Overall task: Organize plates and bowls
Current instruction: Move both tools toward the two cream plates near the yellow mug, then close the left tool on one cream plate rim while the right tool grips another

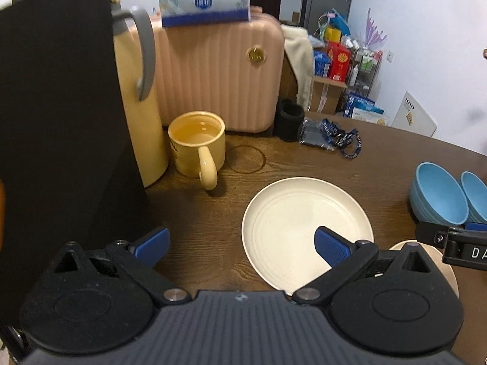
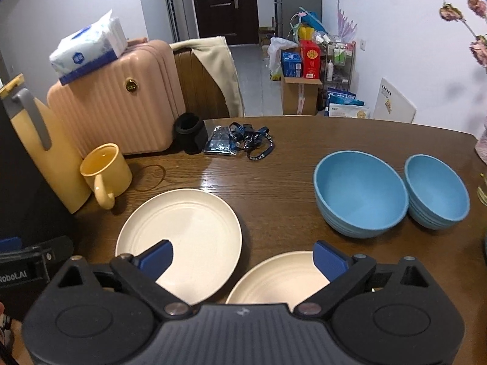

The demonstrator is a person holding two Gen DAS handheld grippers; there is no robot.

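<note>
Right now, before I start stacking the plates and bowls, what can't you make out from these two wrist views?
- Near plate: its front edge is hidden under the right gripper; in the left view only a sliver shows.
- Small bowl: cut off by the left view's right edge.
- Yellow mug: the print on its side is turned away and unreadable.
- Thermos: partly hidden by a black panel.

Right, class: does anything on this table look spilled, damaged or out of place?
One oddity: a faint ring stain marks the wooden table beside the yellow mug, probably left by a cup. Nothing looks spilled or broken; plates and bowls sit upright.
</note>
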